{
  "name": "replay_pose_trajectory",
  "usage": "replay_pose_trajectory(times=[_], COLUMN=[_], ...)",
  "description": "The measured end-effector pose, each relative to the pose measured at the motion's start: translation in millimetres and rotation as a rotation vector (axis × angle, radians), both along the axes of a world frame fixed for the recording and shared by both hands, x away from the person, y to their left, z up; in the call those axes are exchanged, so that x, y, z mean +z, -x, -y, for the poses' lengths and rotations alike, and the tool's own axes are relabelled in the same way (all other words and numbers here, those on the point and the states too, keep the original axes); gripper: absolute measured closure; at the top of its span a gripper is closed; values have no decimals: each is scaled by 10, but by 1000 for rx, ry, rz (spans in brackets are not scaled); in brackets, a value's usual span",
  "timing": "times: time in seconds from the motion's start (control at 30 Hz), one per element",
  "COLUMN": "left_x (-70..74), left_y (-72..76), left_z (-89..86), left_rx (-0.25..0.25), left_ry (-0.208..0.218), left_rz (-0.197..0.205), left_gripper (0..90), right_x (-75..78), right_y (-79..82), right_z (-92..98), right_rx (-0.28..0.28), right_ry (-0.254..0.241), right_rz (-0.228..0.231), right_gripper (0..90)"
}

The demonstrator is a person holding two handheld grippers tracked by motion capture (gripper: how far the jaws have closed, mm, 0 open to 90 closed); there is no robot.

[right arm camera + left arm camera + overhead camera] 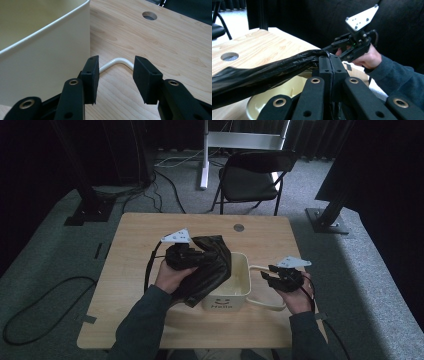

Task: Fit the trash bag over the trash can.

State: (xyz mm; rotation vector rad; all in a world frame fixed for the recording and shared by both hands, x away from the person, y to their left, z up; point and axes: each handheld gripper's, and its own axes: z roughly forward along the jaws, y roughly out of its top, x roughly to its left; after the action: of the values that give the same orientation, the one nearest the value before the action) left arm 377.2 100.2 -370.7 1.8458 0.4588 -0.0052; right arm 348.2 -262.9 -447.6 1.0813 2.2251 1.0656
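A cream bin (241, 281) with a thin white wire handle (270, 307) stands on the wooden table (135, 250). A black plastic bag (212, 267) drapes over the bin's left rim. My left gripper (196, 256) is shut on the bag's edge; in the left gripper view its jaws are pressed together on the bag (262, 75) above the bin (284, 90). My right gripper (266, 273) hovers just right of the bin, open. In the right gripper view the handle's bend (119, 60) lies on the table between and beyond the open right gripper (116, 75), untouched, with the bin wall (45, 62) at left.
A round cable hole (239, 227) sits near the table's far edge. Behind the table stand a black folding chair (252, 175), a white stand (205, 155) and black post bases (327, 217). Cables (45, 295) trail over the grey carpet at left.
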Motion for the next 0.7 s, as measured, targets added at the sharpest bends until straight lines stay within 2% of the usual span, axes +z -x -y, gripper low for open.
replay_pose_trajectory(times=[0.4,0.7], left_x=[52,76], left_y=[12,29], left_z=[51,73], left_rx=[-57,-97], left_ry=[45,63], left_rz=[-12,-16], left_gripper=[900,900], right_x=[10,33], right_y=[8,21], right_z=[-4,-23], right_rx=[1,10], right_ry=[0,-7], right_rz=[5,10], right_gripper=[556,541])
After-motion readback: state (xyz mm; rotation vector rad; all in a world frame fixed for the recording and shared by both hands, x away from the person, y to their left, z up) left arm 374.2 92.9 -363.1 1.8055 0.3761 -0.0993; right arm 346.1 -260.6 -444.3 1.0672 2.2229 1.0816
